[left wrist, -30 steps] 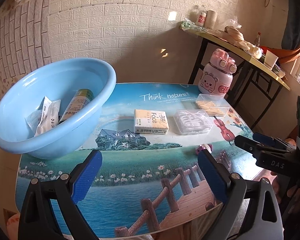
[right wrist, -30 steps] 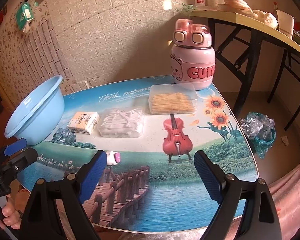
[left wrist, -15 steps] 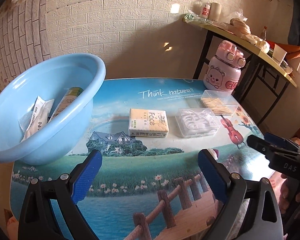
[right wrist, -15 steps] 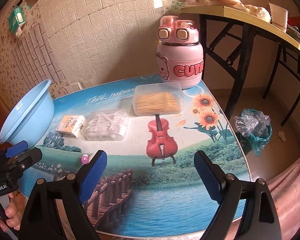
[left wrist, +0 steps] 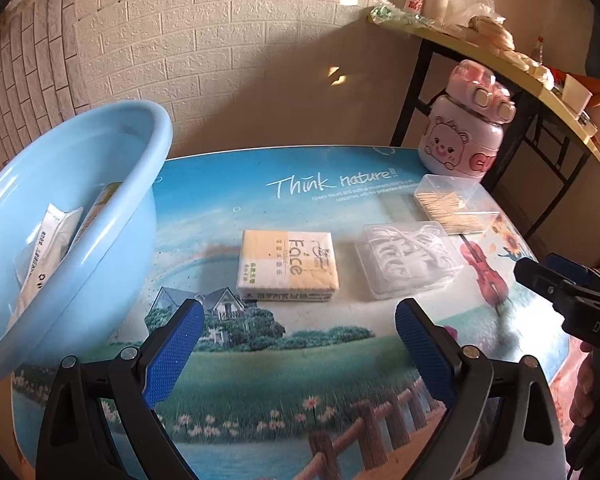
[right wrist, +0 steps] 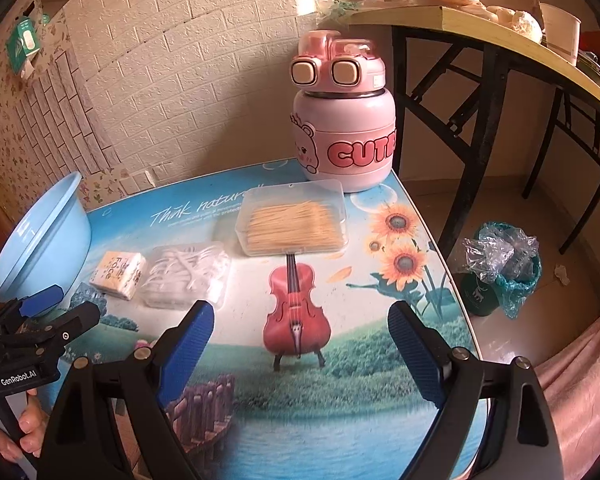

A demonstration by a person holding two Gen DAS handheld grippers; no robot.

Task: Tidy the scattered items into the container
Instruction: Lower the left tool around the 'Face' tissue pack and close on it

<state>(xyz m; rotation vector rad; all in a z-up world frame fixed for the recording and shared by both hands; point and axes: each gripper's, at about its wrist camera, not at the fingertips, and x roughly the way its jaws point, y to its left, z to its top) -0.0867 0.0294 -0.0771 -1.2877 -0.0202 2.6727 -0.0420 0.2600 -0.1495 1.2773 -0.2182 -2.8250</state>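
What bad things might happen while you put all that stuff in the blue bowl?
The blue basin sits tilted at the table's left edge and seems to overhang it, so dropping things in might tip it off. The clear floss pick box and toothpick box look smooth; open jaws closing on them might let one slip or pop its lid. The small pink item hides behind the left gripper finger, so it may get nudged away.

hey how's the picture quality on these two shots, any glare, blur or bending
Left wrist view: sharp in the middle, glare washes the table near the right gripper; the brick wall bends at the edges. Right wrist view: the blue basin and shelf curve with fisheye, corners go dark.
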